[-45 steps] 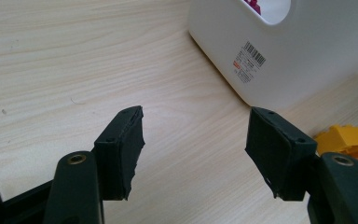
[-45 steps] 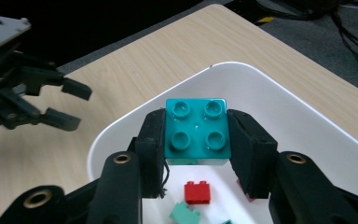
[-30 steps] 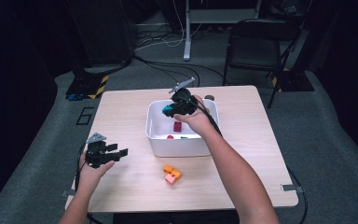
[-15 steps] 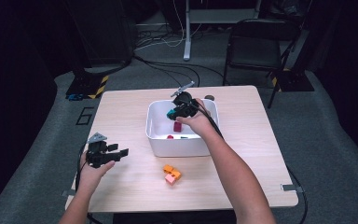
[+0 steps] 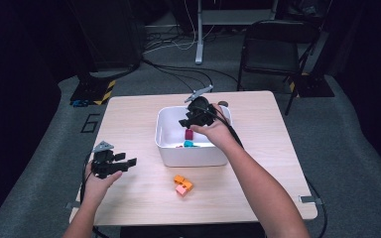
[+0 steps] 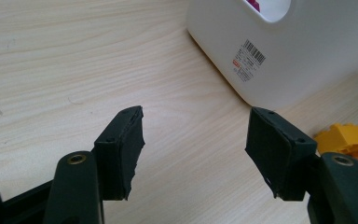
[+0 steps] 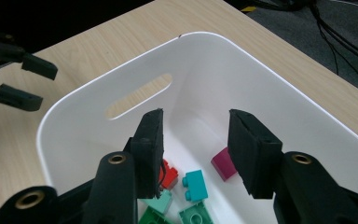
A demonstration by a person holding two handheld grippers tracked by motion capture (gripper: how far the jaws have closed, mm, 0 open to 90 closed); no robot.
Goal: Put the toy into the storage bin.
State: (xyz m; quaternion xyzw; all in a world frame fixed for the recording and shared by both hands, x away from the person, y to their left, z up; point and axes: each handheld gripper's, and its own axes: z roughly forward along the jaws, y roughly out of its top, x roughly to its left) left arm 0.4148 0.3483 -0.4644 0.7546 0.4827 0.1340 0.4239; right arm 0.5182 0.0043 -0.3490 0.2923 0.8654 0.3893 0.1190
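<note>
**Right jaws spread over the bin, nothing gripped; loose bricks next**

Right gripper (image 7: 196, 149): jaws have just been opening, nothing between them. Through the gap you look straight down at the floor of the white bin (image 7: 279, 88). Below the jaws in the bin: teal brick (image 7: 196, 185), magenta brick (image 7: 224, 163), red brick (image 7: 168, 172) partly hidden behind the left jaw, plus mint and green pieces at the bottom edge of the right gripper view. In the high view the right gripper (image 5: 197, 115) hangs over the far half of the bin (image 5: 193, 157).

Left gripper (image 6: 193, 154): jaws spread, empty, bare wooden table (image 6: 74, 60) between them. It sits low by the table's near left corner (image 5: 110, 164), well apart from the bin. Yellow brick (image 6: 342, 135) shows just past its right jaw.

Work looks like sorting bricks into the bin. Outside it: the orange-and-pink brick cluster (image 5: 183, 184) on the table, just in front of the bin's near wall.

Handling, my read:
- Hard moulded plastic, light, stiff. Won't deform or break under a firm pinch.
- Smooth sides, so somewhat slippery; pads need square contact.
- Grip across two flat opposite side walls, not corner to corner, not on the studs.
- Cluster may be several pieces resting together; can't tell whether they're clicked. Take one brick by its sides or expect the rest to shift.
</note>
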